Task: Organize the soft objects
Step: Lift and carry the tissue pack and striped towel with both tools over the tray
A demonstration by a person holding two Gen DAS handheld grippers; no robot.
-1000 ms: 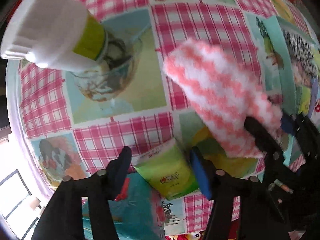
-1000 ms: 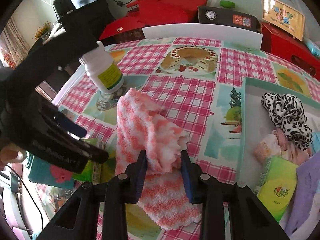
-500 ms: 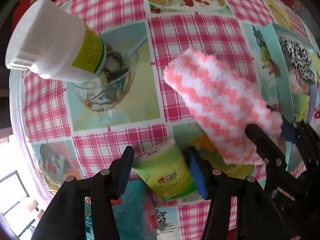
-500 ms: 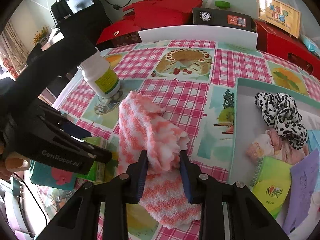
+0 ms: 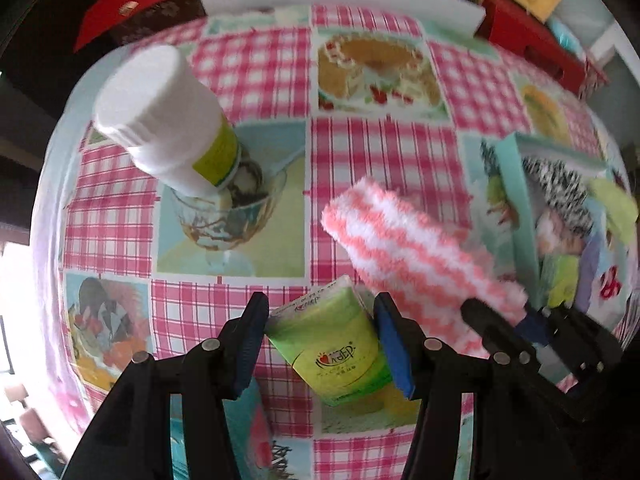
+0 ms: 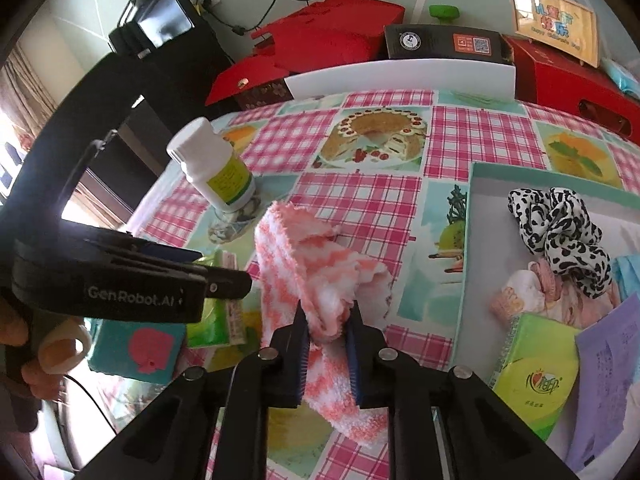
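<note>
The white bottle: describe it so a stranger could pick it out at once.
On the pink checked tablecloth, look left of the fluffy pink-and-white sock. The white bottle stands there upright, the only hard, smooth container, with a white cap and a yellow-green label.

A fluffy pink-and-white cloth [image 6: 320, 280] at centre frame looks soft and nubbly. The tablecloth [image 6: 360, 200] beneath is smooth, slightly glossy. Upper left, a white bottle [image 6: 212, 164] is smooth plastic. A green tissue pack [image 5: 336, 344] has shiny wrapping.
</note>
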